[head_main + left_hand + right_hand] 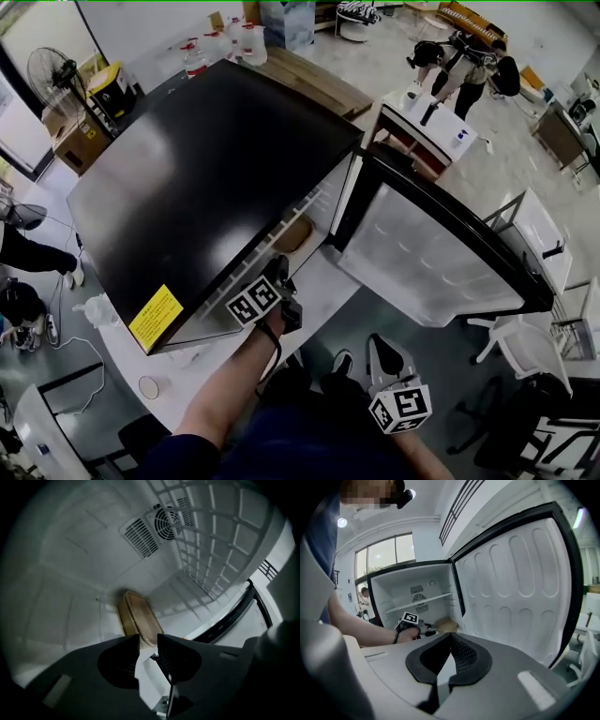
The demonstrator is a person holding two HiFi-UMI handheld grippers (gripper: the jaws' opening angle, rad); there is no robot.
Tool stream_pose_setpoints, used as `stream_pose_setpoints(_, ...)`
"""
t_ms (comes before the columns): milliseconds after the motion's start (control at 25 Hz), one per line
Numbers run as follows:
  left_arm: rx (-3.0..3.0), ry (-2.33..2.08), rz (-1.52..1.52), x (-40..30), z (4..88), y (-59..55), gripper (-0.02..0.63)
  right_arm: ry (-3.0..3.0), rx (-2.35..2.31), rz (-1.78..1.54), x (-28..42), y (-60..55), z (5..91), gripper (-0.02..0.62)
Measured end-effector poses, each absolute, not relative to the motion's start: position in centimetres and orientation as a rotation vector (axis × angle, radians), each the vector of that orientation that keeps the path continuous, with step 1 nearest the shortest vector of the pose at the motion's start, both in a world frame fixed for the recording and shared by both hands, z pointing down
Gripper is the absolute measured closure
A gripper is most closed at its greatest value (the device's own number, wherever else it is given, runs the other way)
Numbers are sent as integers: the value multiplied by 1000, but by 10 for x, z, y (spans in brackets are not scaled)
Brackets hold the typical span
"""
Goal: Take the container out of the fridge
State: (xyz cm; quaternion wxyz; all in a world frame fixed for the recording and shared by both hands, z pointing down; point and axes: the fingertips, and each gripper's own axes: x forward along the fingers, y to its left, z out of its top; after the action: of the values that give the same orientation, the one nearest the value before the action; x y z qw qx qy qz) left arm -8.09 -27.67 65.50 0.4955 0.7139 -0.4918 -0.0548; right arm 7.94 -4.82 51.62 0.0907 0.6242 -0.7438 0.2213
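A tan oval container (292, 234) lies on the floor of the open fridge (206, 178). In the left gripper view the container (138, 618) sits just beyond the tips, its near end reaching into the gap between them. My left gripper (148, 639) is inside the fridge, open, and its pads do not press on anything. From the head view the left gripper (279, 270) pokes in under the fridge's black top. The right gripper view shows the container (446, 624) in front of the left gripper (429, 630). My right gripper (450, 637) is shut and empty, held low by my body (380, 345).
The fridge door (441, 253) stands wide open to the right, its white liner (511, 588) close by my right gripper. A wire shelf (220, 541) and a fan vent (166, 522) are above the container. People (459, 61) stand at a far table; chairs (534, 347) sit at the right.
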Motion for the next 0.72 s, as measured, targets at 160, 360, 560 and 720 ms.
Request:
stream_pose_setpoints(160,1659,-1238,-200,-82,666,-292,501,-2214,1771,570,82,-48,506,589)
stream_pose_setpoints(360,1556,-1256,-315,-88,678,-307,483,-2192,1764,611,97,-42,513,589)
stream_pose_setpoints(560,1564,-1208,-326,-81,685,-312,486,-2165,1793,639,110,-36,525,589)
stream_pose_setpoints(720,1557,-1184,-331,-80,684,-306,518,-2177,1785,651,109,-38,530,589)
